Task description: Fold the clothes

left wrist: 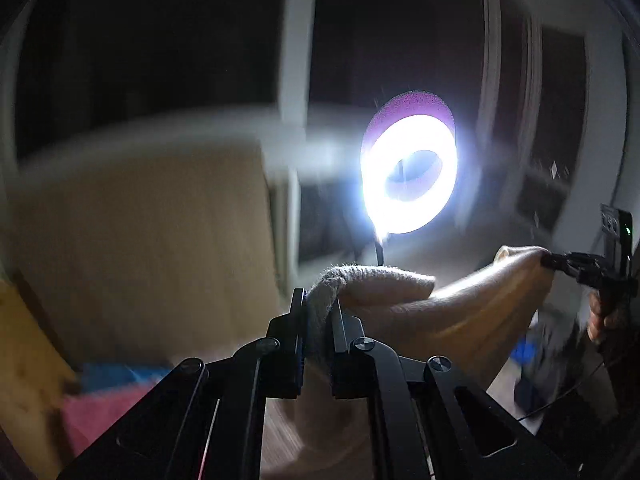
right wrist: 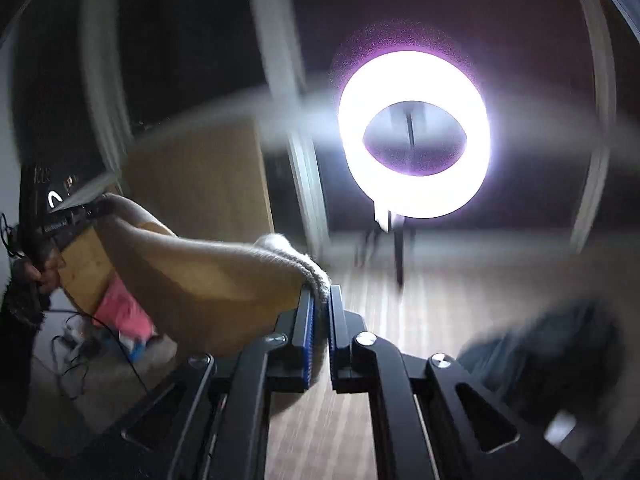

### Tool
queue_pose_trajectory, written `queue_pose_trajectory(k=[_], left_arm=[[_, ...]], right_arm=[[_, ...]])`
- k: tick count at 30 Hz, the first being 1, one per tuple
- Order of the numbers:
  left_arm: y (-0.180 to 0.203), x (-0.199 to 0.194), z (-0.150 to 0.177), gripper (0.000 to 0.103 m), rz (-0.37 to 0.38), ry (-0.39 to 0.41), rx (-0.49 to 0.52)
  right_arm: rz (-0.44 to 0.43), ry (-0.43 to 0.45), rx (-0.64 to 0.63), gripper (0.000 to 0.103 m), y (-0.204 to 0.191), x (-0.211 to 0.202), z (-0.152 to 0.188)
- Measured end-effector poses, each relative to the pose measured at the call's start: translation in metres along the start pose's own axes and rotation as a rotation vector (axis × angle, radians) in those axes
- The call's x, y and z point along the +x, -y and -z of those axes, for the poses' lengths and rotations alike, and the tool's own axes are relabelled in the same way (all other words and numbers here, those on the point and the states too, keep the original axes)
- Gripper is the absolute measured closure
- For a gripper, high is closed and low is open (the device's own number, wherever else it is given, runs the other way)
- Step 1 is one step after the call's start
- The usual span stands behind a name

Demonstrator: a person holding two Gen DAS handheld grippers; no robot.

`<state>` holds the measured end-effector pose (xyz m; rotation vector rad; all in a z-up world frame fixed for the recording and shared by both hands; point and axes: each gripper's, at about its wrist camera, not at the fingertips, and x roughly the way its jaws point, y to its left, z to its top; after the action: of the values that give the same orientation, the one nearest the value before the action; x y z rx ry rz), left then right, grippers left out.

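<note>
The beige garment hangs in the air, stretched between the two tools, in front of the ring lamp and a little below it. It looks like a thick knitted cloth, and one edge of it runs from tool to tool almost tight.

The left tool is closed on one corner of this garment; the cloth is pinched between its jaws and bulges out above them. The right tool is closed on the other corner in the same way, with a fold of the knit pressed between its blue pads.

In my judgement the step in hand is the lifting and spreading of the garment, so that it hangs flat before the first fold. No fold is made yet, as far as I can see.

Below the lamp and to its left side there are pink cloth and blue cloth, both blurred, perhaps other clothes that wait. A brown panel stands left of the lamp, and a wooden floor is under it.

The next move probably calls for both tools to keep their grip and stay at equal height, then to lower the garment evenly onto a flat place. If one corner slips, the cloth will fall crooked. I cannot see any bench in these views.
</note>
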<state>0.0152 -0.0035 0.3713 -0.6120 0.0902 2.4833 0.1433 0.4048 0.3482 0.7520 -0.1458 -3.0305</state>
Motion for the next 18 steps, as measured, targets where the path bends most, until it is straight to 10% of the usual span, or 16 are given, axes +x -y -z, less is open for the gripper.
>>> queue_pose_trajectory(k=[10,18], left_arm=[[0.025,-0.171,-0.044,0.095,-0.120,0.265,0.071],[0.039,-0.177,-0.048,0.095,-0.132,0.237,0.119]], right_arm=[[0.019,0.378,-0.190,0.097,-0.066,-0.156,-0.085],[0.061,0.397,-0.225,0.097,-0.064,-0.163,-0.079]])
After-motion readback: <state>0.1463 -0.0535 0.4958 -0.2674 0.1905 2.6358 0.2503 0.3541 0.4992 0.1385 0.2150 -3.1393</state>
